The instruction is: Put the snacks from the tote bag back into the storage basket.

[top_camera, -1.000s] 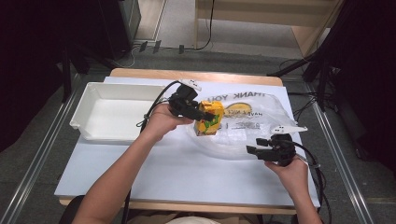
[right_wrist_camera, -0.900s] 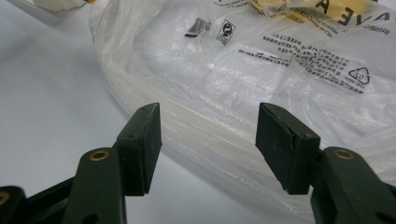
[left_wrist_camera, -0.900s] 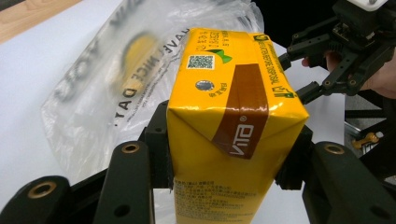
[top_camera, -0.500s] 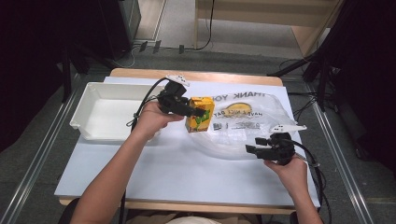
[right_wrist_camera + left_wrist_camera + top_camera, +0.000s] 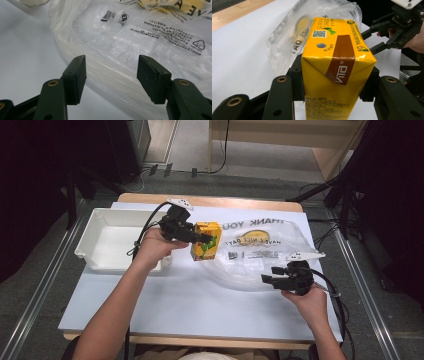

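A yellow drink carton (image 5: 205, 241) with a brown band is clamped between the pads of my left gripper (image 5: 202, 239), held above the table beside the white tray. In the left gripper view the carton (image 5: 334, 67) sits squarely between the two black jaws. A clear plastic bag (image 5: 260, 250) printed "THANK YOU" lies flat to its right. My right gripper (image 5: 266, 274) hovers at the bag's near right edge, jaws apart. In the right gripper view the open fingers (image 5: 75, 77) frame the bag's rim (image 5: 120, 75) with nothing pinched.
A white rectangular tray (image 5: 105, 240) stands at the left of the white table sheet (image 5: 190, 305). A wooden table edge (image 5: 210, 200) runs along the back. Metal rails flank both sides. Cables trail from both grippers.
My left gripper has carried the carton leftward, out from the bag toward the tray. The right gripper has stayed put at the bag's edge.
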Demonstrator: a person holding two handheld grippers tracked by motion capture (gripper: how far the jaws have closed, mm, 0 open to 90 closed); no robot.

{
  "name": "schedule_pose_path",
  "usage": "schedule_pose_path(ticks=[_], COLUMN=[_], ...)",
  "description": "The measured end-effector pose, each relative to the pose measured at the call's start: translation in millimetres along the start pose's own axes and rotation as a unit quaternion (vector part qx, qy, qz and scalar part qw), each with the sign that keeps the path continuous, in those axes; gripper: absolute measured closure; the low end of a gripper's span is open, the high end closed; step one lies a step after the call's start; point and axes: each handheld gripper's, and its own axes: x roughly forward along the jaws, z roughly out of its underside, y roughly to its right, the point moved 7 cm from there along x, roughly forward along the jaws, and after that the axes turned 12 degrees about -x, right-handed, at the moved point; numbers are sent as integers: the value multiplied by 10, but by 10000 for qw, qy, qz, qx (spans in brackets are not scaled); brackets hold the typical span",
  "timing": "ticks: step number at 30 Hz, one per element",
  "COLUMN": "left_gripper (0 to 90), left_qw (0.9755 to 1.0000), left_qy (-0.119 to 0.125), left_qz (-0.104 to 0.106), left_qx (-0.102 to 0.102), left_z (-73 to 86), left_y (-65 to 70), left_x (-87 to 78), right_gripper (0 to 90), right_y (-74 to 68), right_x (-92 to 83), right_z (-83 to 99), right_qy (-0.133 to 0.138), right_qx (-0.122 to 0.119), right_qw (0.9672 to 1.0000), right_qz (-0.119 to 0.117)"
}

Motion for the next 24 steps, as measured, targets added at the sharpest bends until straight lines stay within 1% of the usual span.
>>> schedule_pose_path(ticks=[2,9,12,16,21,24], left_gripper=[521,520,521,520,521,520], left_qw=[10000,9999,9999,9999,9997,9996], left_qy=[10,35,58,71,131,156], left_qz=[-52,-83,-67,-81,-109,-131], left_qx=[-30,-67,-74,-109,-202,-208], left_z=[3,-7,-11,-12,-22,-30], left_y=[-19,-76,-87,-117,-162,-172], left_x=[-14,-74,-95,-131,-191,-229], right_gripper=[414,414,414,414,414,414], right_y=[2,-5,-6,-11,-11,-15], right_x=[3,3,5,15,20,24], right_z=[1,0,1,4,8,9], right_qy=[-4,-1,-9,-25,-33,-39], right_qx=[3,4,-5,10,-6,-15], right_qw=[10000,10000,10000,10000,10000,10000], right_qz=[-10,-23,-27,-32,-40,-51])
